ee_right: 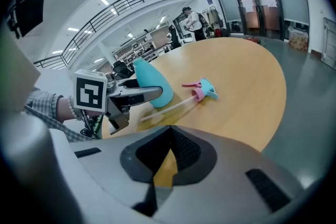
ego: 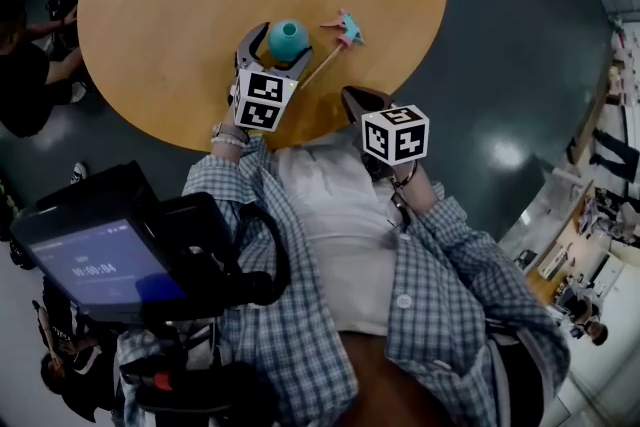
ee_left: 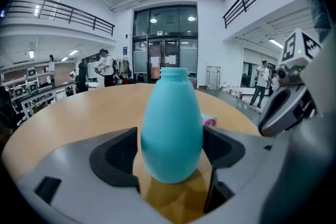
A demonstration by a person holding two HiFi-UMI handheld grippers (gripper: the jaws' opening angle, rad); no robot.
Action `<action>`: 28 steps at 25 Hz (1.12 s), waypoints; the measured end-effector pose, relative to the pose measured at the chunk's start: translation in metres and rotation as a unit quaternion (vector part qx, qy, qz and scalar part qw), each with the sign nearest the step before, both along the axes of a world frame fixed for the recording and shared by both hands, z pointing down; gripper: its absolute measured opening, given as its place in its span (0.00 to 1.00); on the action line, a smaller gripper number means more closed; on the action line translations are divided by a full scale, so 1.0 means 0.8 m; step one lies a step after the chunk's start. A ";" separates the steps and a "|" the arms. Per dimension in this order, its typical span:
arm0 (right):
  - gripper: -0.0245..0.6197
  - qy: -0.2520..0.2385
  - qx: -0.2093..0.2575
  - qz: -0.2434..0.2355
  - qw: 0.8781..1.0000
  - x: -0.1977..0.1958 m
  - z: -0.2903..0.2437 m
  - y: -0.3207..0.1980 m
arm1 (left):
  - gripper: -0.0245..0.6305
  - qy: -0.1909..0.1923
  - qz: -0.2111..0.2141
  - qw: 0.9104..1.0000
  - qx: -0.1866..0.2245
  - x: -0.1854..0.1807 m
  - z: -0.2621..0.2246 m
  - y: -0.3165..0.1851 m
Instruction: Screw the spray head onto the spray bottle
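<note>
Readable text: 1 item only, partly legible.

- Screen (ego: 95,267) on the dark device, lower left of head view: white timer-style digits w/ colons, approx. 00:00:04. The middle pair was blurred and not confirmed.
- Left marker cube (ego: 262,100) and right marker cube (ego: 396,134): black/white square code patterns only, no letters or nos.
- Paper sheets (ee_left: 170,59) on the glass doors, left gripper view: print was too small to read.
</note>
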State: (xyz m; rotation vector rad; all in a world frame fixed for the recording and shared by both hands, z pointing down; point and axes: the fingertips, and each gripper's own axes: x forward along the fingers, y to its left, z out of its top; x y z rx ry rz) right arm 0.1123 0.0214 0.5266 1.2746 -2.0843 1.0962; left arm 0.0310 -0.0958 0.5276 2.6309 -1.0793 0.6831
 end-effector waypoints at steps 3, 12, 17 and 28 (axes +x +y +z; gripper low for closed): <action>0.03 0.001 -0.003 0.001 1.000 -0.004 -0.001 0.000 | 0.62 -0.015 0.003 1.000 0.013 -0.002 -0.004 -0.003; 0.03 0.098 0.057 -0.027 0.993 0.040 -0.011 -0.050 | 0.62 -0.008 -0.005 1.000 0.011 0.000 -0.004 0.000; 0.14 0.084 0.038 -0.020 0.995 0.064 -0.016 -0.112 | 0.61 -0.004 -0.007 1.000 0.008 0.001 -0.001 0.004; 0.32 0.074 -0.041 -0.047 0.995 0.044 0.037 -0.169 | 0.61 -0.005 -0.006 1.000 0.008 0.006 0.000 0.014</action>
